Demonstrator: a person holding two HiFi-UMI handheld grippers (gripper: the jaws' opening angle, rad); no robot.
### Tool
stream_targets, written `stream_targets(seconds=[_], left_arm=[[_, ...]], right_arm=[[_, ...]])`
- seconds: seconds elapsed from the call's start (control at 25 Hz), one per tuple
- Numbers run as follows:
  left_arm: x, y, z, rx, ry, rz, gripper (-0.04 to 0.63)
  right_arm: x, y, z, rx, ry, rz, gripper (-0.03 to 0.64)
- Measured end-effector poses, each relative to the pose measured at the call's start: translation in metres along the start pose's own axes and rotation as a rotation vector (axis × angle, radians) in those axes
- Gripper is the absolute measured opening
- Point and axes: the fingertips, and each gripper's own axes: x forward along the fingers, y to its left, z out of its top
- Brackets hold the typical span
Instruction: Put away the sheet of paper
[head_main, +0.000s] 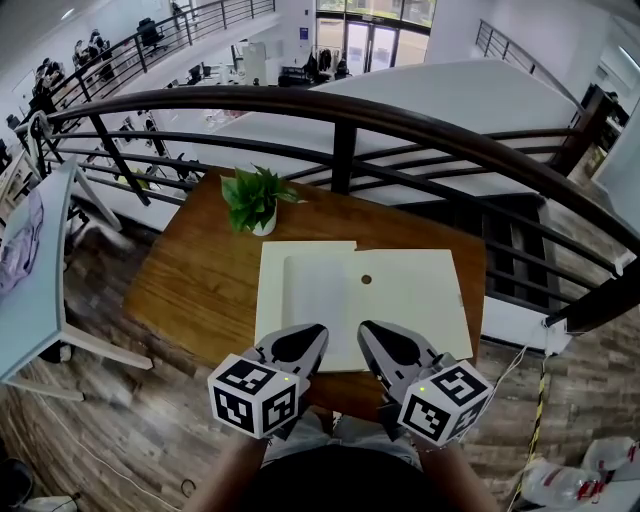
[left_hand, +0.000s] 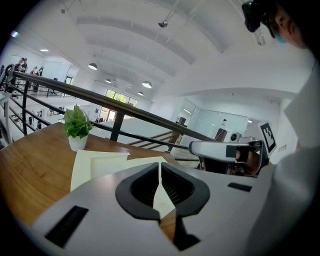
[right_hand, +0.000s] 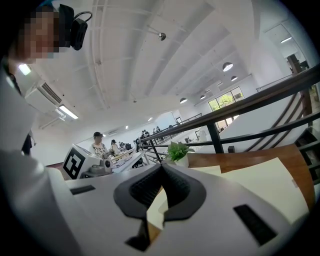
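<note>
A cream sheet of paper (head_main: 300, 295) lies flat on a larger cream folder (head_main: 420, 300) with a small round clasp (head_main: 366, 280), in the middle of the wooden table (head_main: 190, 280). My left gripper (head_main: 318, 336) hovers over the near edge of the sheet with its jaws shut and nothing between them. Beside it, my right gripper (head_main: 365, 332) is also shut and empty. In the left gripper view the closed jaws (left_hand: 160, 176) point over the sheet (left_hand: 97, 162). The right gripper view shows closed jaws (right_hand: 161, 172) above the folder (right_hand: 265, 185).
A small green plant (head_main: 255, 200) in a white pot stands at the table's far edge, behind the sheet. A dark metal railing (head_main: 400, 125) runs just beyond the table. A pale table (head_main: 30, 290) stands to the left. Wooden floor surrounds the table.
</note>
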Motion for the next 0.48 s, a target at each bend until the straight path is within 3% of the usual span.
stream_targets(seconds=[0.48], left_arm=[[-0.0010,0.0030,-0.0005,-0.016,0.001,0.001,0.028]], right_arm=[[0.0043,-0.0020,-0.0046,-0.006,0.027,-0.007,0.026]])
